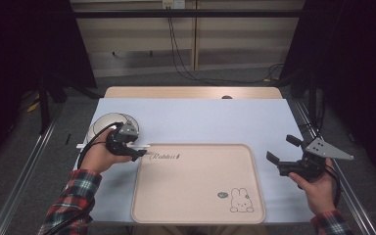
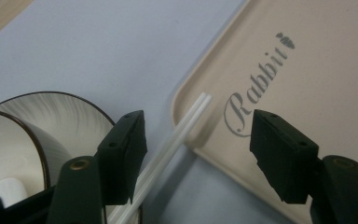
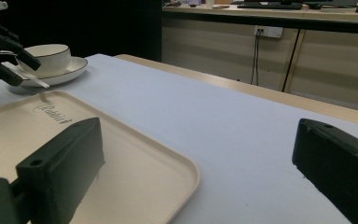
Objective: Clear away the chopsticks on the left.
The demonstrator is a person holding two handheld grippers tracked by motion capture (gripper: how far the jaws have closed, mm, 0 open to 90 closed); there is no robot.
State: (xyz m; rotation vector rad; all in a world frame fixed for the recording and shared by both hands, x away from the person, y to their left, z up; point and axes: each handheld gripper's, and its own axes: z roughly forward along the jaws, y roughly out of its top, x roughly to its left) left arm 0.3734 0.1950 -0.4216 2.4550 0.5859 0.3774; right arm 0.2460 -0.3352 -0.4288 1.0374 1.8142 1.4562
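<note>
Pale blue table (image 1: 200, 117) before a dim room, cables hanging at the back wall — on it we list one beige tray (image 1: 198, 183), printed with "Rabbit" lettering and a small rabbit drawing, set near the person's edge. Beyond the tray's far left corner we note a white saucer (image 1: 102, 125) with a dark rim, carrying a white cup (image 3: 50, 56). A pair of white chopsticks (image 2: 177, 135) lies with its tips over the tray's corner rim, just beside the saucer. Our left tool (image 1: 138, 153) hangs over the chopsticks, jaws wide, one jaw either side and nothing gripped. Our right tool (image 1: 281, 149) sits well apart off the tray's right edge — jaws wide, empty, above bare table.
</note>
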